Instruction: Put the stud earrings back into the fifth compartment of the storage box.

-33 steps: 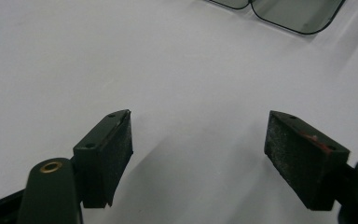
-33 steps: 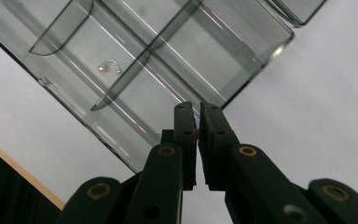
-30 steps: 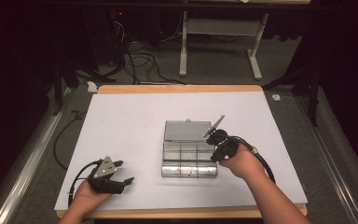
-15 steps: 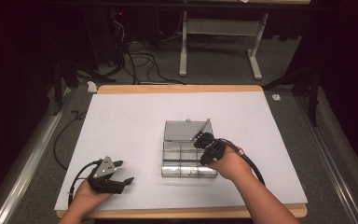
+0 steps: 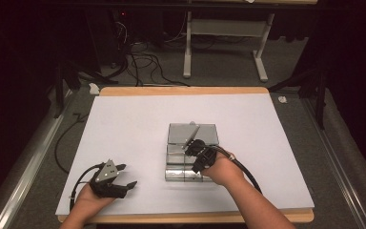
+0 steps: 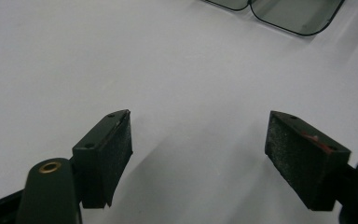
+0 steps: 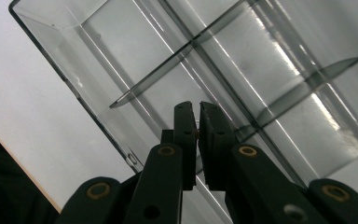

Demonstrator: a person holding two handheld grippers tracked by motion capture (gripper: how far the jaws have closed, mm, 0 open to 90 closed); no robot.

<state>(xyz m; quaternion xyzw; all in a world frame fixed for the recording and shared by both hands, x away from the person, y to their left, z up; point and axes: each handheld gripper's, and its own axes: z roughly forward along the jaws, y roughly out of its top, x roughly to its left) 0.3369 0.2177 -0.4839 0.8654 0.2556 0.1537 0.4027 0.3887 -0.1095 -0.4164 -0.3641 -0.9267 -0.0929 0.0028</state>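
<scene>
Nearby, clear divided box (image 5: 190, 152) on table (image 5: 124, 124)

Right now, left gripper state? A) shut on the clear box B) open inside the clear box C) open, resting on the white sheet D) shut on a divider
C: the left gripper has its jaws wide apart above bare white sheet, with nothing between them.

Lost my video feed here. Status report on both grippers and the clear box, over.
Left gripper open, idle on white sheet. Right gripper shut, over clear divided box; whether it pinches anything, cannot tell. Nothing in the way.
</scene>
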